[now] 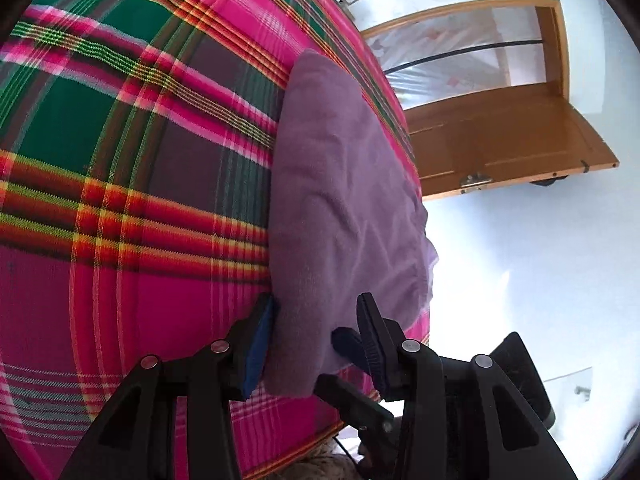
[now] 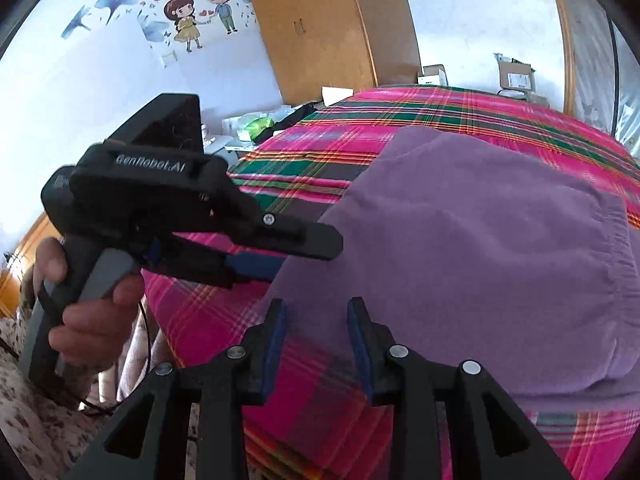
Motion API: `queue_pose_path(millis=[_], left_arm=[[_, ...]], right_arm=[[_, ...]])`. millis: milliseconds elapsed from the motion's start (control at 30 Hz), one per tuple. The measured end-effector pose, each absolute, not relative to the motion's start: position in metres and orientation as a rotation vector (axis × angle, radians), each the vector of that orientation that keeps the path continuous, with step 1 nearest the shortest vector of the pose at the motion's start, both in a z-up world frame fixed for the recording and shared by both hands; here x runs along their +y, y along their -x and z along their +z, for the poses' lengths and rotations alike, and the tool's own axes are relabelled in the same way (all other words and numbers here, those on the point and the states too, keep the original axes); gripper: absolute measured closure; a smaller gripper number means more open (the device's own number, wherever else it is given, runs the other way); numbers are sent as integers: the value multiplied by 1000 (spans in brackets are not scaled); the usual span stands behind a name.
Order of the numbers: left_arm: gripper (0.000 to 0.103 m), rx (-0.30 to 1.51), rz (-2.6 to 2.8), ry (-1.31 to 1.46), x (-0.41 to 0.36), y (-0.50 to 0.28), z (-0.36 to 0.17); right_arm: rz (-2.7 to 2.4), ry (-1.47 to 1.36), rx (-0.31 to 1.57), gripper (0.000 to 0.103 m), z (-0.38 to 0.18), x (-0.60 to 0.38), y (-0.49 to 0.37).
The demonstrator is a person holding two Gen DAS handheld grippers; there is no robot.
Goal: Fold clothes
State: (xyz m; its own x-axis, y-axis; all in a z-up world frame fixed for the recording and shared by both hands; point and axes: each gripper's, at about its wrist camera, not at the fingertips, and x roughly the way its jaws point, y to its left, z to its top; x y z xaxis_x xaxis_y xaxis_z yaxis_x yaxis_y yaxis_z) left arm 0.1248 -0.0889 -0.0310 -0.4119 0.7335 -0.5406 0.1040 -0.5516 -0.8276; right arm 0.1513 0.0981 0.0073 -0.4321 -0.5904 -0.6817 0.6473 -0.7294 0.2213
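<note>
I log a plaid bedspread (image 2: pixel 460 108) across mid-frame; a wooden wardrobe (image 2: pixel 324 28) at top centre; cartoon wall stickers (image 2: pixel 200 16) upper left; cardboard boxes (image 2: pixel 516 74) upper right; and, in my left view, a wooden door (image 1: pixel 504 136) at right.

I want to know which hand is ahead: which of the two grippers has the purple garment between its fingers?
The left gripper: its fingers straddle the near corner of the purple garment. The right gripper is open over the plaid bedcover, just short of the garment's edge.

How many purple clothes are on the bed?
1. The purple garment lies on the plaid bedspread near its edge; more may be hidden out of view.
</note>
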Motion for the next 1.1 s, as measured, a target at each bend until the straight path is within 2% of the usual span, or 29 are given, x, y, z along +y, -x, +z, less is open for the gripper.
queue_pose_path(millis=[67,133,233,467,633,833,967,1100], left_arm=[[62,-1170,2013,1377,-91,-127,-32],[70,-1168,2017,1380,-91,-127,-32],[84,-1163,2032,1387,-92,-129,-34],[92,-1138,2031,1372,-91,-135,-30],[93,-1136,2025,1372,-94,-138,-31],[93,-1146,1999,1395,-92,-133,-29],[82,-1233,1907,1460,-99,-129,-40],[81,-1228,1932,1455,-107,-134,-37]], right_arm=[[-2183,-980,117,68,11,95,-153],[-2199,-971,146,60,12,90,-154],[-2218,-972,165,60,11,85,-156],[-2225,-994,60,60,9,99,-153],[-2232,-979,42,60,12,106,-163],[-2249,-935,120,57,17,96,-170],[-2252,-891,199,56,15,87,-174],[-2250,-861,238,55,15,79,-177]])
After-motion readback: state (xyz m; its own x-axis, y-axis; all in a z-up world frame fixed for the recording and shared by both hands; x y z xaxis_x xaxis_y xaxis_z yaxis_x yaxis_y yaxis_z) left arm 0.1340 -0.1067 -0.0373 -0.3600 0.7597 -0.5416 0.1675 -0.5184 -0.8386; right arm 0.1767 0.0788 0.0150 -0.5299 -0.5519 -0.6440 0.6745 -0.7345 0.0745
